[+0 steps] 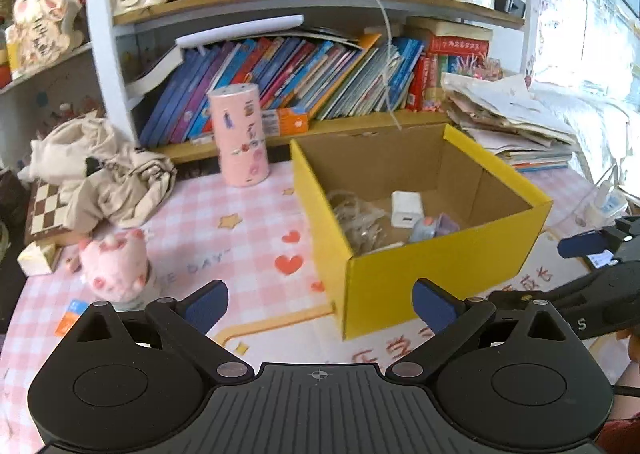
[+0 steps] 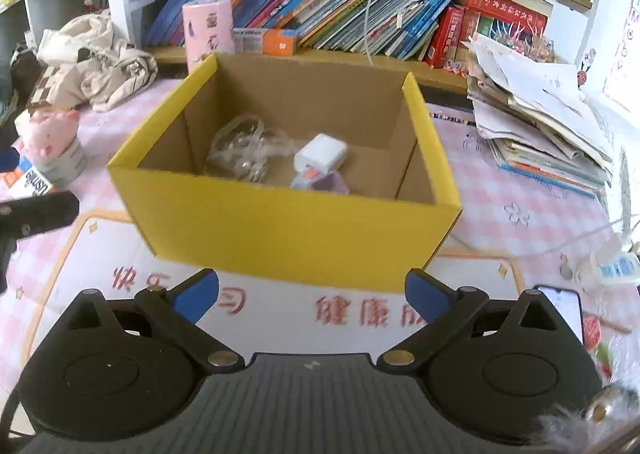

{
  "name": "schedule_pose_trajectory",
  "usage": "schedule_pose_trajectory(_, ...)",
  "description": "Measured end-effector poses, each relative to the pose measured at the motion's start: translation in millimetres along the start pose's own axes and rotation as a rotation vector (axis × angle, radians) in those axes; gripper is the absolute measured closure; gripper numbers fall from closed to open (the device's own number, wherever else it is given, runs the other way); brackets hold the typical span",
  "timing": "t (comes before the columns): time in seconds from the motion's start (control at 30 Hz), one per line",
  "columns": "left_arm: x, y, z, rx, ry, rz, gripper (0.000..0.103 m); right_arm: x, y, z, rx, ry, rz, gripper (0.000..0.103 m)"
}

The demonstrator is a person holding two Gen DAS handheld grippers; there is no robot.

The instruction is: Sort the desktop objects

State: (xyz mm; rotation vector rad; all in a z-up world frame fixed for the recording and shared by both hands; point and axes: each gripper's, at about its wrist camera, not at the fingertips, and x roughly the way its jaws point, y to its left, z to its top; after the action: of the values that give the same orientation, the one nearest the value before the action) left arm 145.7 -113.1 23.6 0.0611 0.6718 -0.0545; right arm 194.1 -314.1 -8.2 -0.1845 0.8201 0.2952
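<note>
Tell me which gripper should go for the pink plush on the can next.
Left. The pink plush sits just ahead-left of the open, empty left gripper. The right gripper, also open, faces the yellow box, and the plush lies far to its left.

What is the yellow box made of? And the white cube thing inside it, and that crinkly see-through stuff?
Yellow box: cardboard, seemingly; matte yellow outside, plain brown inside with folded flaps.
White cube: looks like smooth hard plastic, probably a charger plug.
See-through stuff: likely thin plastic wrap or a bag; it is crumpled and shiny.
</note>
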Motion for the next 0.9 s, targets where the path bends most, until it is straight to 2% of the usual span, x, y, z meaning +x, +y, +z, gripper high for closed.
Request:
schedule_pose_trajectory(0.37,-16.7,18.4,-28.1,0.074,0.033,-0.030,0.003,-10.3,41.6,-18.4,0.030,0.043,-0.003,0.002)
schedule_pose_trajectory(0.57,-25.6,32.2,-36.1,0.074,0.033,-0.035,0.003,-13.5,63.0,-25.2,0.025,0.071,0.006,0.002)
schedule_pose_trajectory(0.9,-39.0,56.4,-49.5,0.070,0.039,-0.034,0.003,-18.2,95.0,-28.7,0.012,0.070,0.020,0.002)
